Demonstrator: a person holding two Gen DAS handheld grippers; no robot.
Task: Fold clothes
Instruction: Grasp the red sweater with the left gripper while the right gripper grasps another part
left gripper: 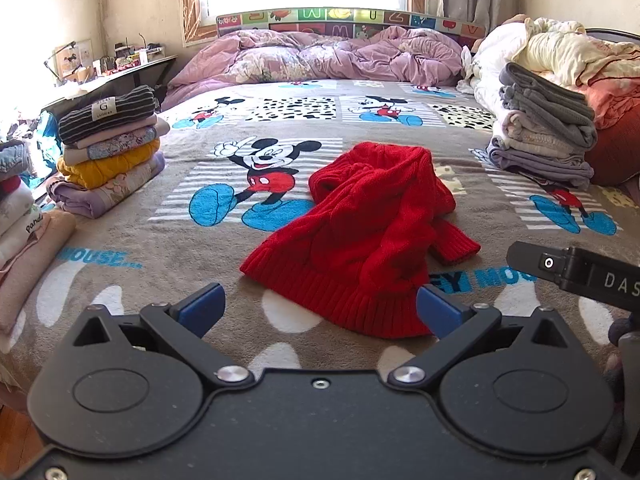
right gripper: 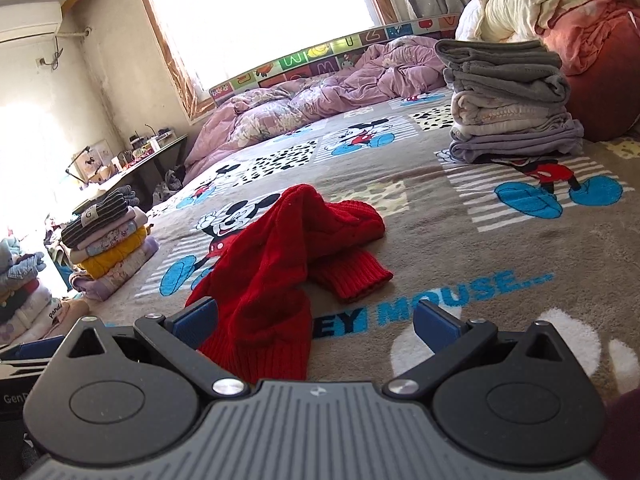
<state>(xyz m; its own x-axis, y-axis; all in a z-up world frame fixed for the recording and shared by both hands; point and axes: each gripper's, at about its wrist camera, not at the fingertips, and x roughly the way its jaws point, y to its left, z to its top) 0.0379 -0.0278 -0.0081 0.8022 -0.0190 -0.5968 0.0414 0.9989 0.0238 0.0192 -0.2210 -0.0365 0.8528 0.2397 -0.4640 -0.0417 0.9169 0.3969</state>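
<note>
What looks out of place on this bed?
The red sweater lies crumpled mid-bed, one sleeve flopped out, while the stacks on either side are neatly folded. Both tools are open, not holding it.

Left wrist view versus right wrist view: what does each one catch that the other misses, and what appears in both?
Only the left wrist view shows the right gripper reaching in from the side; whether it is open cannot be told there. Only the right wrist view shows the white wall unit high on the left and the full "MOUSE" lettering. Both show the crumpled red sweater on the Mickey blanket, the folded stack topped with a striped garment, the grey-topped stack, and that camera's own gripper open, holding nothing.
</note>
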